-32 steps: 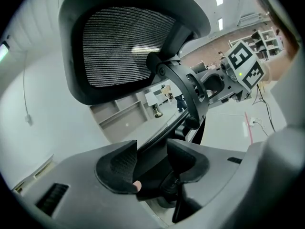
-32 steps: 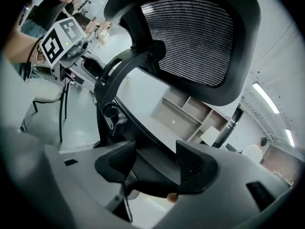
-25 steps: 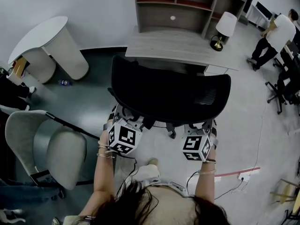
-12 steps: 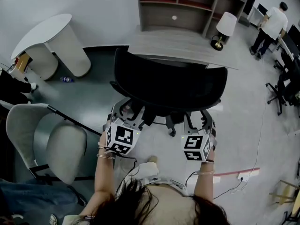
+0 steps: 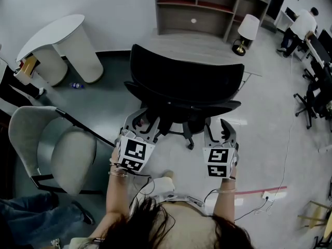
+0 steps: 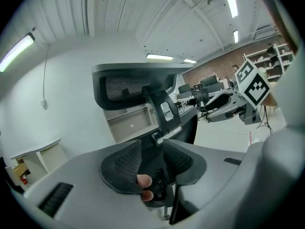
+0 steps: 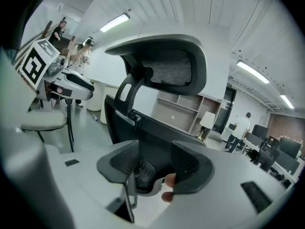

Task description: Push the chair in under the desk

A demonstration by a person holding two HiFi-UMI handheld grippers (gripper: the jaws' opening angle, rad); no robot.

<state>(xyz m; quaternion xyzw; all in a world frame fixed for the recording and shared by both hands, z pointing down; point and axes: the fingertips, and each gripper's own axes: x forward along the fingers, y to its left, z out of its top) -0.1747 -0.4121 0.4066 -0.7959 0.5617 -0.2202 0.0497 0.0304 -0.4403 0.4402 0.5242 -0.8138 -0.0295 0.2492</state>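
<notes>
The black mesh office chair (image 5: pixel 187 84) stands with its seat partly under the light wooden desk (image 5: pixel 207 48), its back toward me. My left gripper (image 5: pixel 147 122) and right gripper (image 5: pixel 218 128) hover just behind the chair's lower back, apart from it. Both have just been closing somewhat but stay open, with nothing between the pads. In the left gripper view, the chair's headrest (image 6: pixel 126 87) and spine show beyond the left gripper (image 6: pixel 152 163). The right gripper view shows the headrest (image 7: pixel 167 66) past the right gripper (image 7: pixel 155 163).
A grey shell chair (image 5: pixel 57 154) stands close on the left. A white curved table (image 5: pixel 62 40) is at the far left, and a shelf unit (image 5: pixel 207 9) and lamp (image 5: pixel 248 30) are behind the desk. A cable and power strip (image 5: pixel 264 195) lie on the floor at right.
The chair has rolled away from me, further under the desk. Both grippers moved forward after it and no longer touch the backrest's lower edge.
</notes>
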